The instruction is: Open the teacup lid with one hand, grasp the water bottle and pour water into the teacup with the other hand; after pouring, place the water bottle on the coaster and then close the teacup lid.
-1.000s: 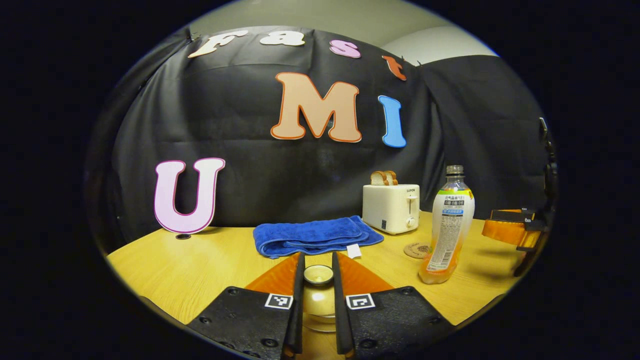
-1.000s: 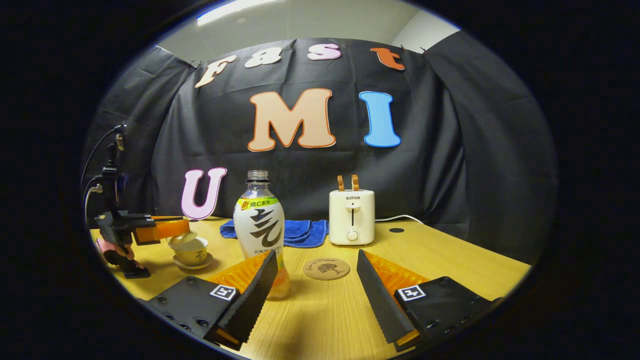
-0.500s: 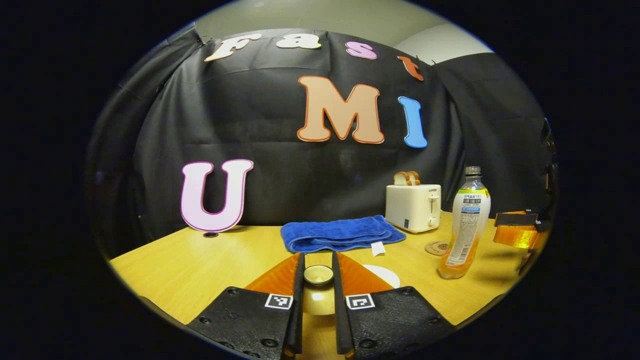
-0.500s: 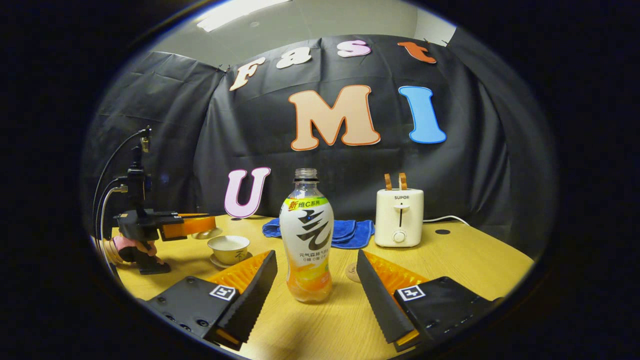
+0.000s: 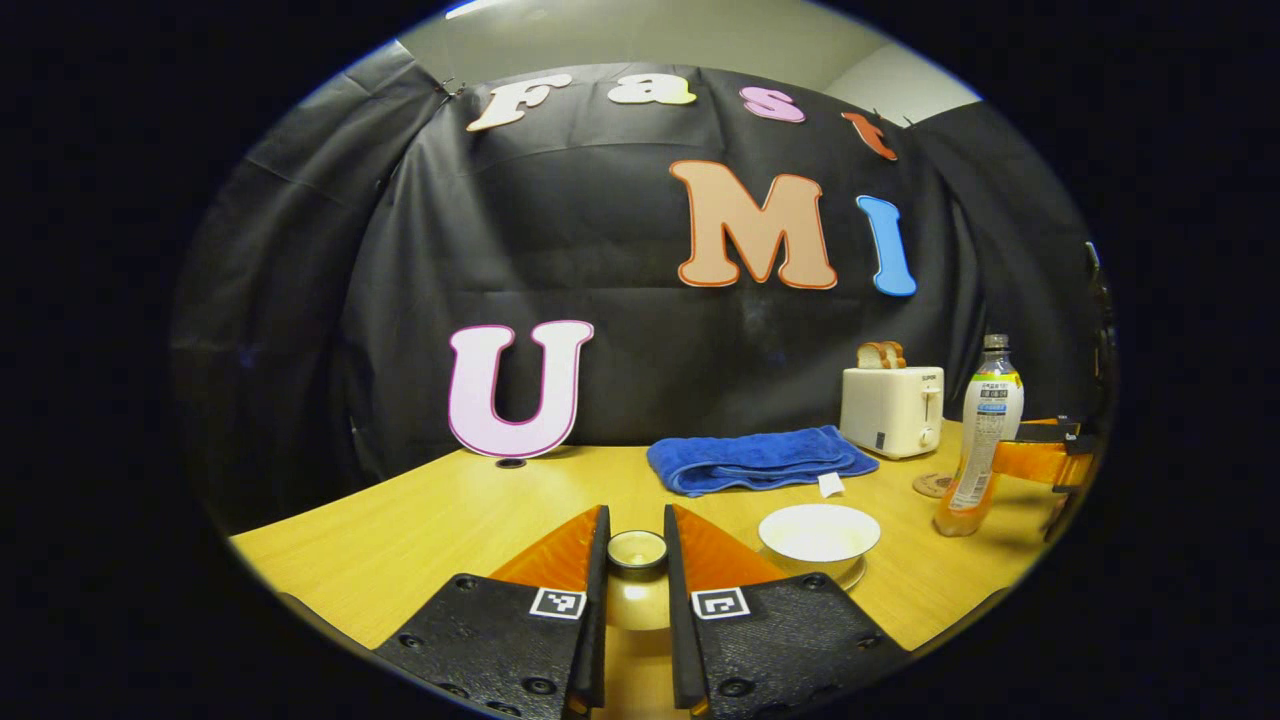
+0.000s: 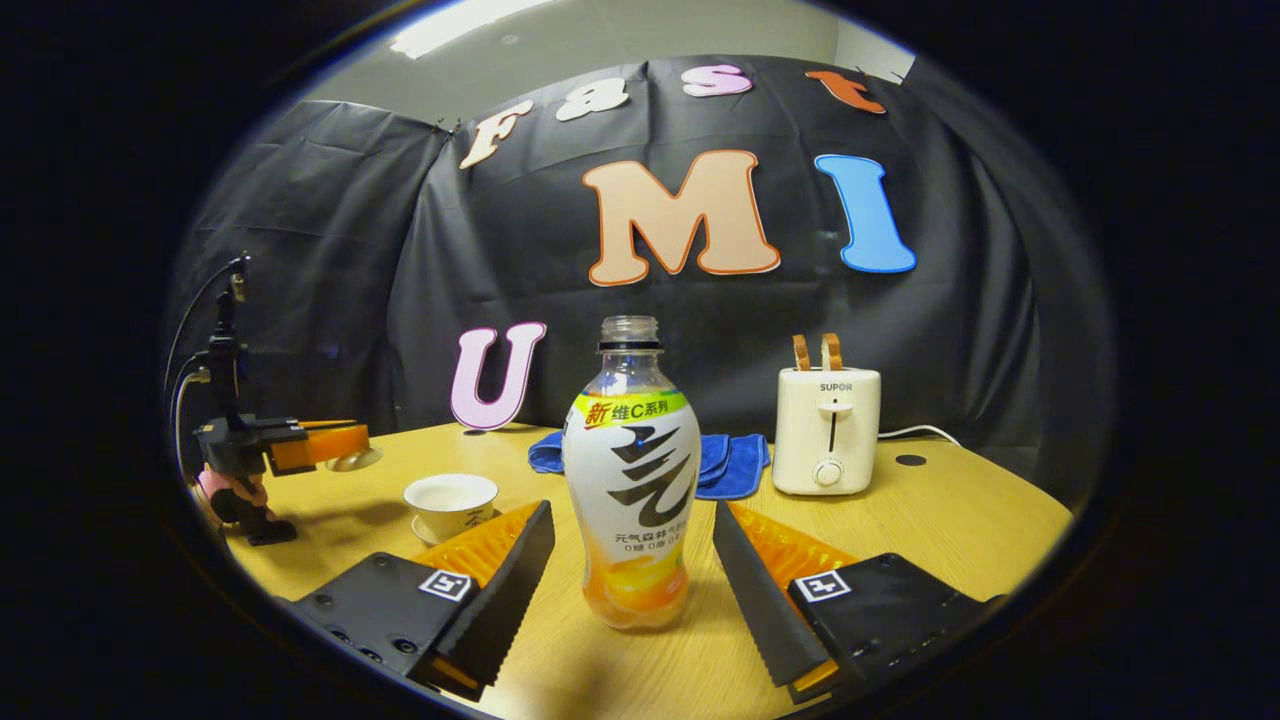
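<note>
1. The left gripper (image 5: 636, 560) is clenched on the teacup lid (image 5: 637, 548), its two fingers pressing the lid's knob from either side and holding the lid off the tabletop (image 5: 450, 520).
2. In the right gripper view, the left gripper (image 6: 345, 448) is held off the tabletop to the left of the teacup, with the pale lid (image 6: 356, 460) under its tips; a hand (image 6: 228, 492) grips its handle.
3. The teacup (image 5: 819, 533) stands uncovered on its saucer (image 5: 845, 574), just right of the left gripper's fingers in the left gripper view.
4. The right gripper (image 6: 632, 560) is released, its fingers spread wide on both sides of the water bottle (image 6: 633, 490) with a gap on each side.
5. The water bottle stands upright on the tabletop, capless, with orange liquid in its lower part.
6. The coaster (image 5: 932, 485) lies just left of the bottle's base in the left gripper view.
7. Farther back lie a folded blue towel (image 5: 755, 459) and a white toaster (image 5: 892, 410) with bread slices (image 5: 880, 354) sticking up.
</note>
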Motion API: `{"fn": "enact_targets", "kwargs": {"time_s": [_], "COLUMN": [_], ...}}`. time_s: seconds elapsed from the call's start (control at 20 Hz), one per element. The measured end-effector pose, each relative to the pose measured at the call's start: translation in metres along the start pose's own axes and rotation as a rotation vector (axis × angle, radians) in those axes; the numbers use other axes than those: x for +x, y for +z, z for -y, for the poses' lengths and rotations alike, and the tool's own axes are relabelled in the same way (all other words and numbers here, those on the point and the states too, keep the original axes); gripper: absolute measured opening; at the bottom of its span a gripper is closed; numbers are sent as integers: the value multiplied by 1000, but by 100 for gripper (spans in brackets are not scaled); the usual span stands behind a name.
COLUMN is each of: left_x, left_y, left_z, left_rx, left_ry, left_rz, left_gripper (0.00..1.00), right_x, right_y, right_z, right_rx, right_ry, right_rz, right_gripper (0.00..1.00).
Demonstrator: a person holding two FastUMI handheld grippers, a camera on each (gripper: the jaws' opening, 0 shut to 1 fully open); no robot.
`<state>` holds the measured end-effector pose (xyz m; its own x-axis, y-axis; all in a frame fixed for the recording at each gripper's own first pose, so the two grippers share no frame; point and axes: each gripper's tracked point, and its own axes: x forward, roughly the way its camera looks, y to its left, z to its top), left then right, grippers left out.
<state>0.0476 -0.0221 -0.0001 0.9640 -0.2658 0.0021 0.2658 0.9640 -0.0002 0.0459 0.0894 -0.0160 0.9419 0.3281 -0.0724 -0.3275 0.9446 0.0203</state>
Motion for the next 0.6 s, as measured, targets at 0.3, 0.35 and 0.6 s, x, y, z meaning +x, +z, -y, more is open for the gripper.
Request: {"fn": "enact_targets", "kwargs": {"time_s": [0.3,0.35,0.6], "left_x": [-10,-11,-14], "left_y": [0,0,-1], "left_z": [-21,-23,-37], "left_rx": [3,2,1], "left_ry": [51,50,67], "left_rz": [-1,0,1], "left_gripper": [24,24,24], "right_x": [20,22,32], "right_y": [-6,-7,-16], "right_z": [-4,-4,1], "right_rx": [0,0,-2], "right_ry": [-28,-35,-77], "right_rz": [-46,-52,-107], "right_gripper": [96,96,86]}}
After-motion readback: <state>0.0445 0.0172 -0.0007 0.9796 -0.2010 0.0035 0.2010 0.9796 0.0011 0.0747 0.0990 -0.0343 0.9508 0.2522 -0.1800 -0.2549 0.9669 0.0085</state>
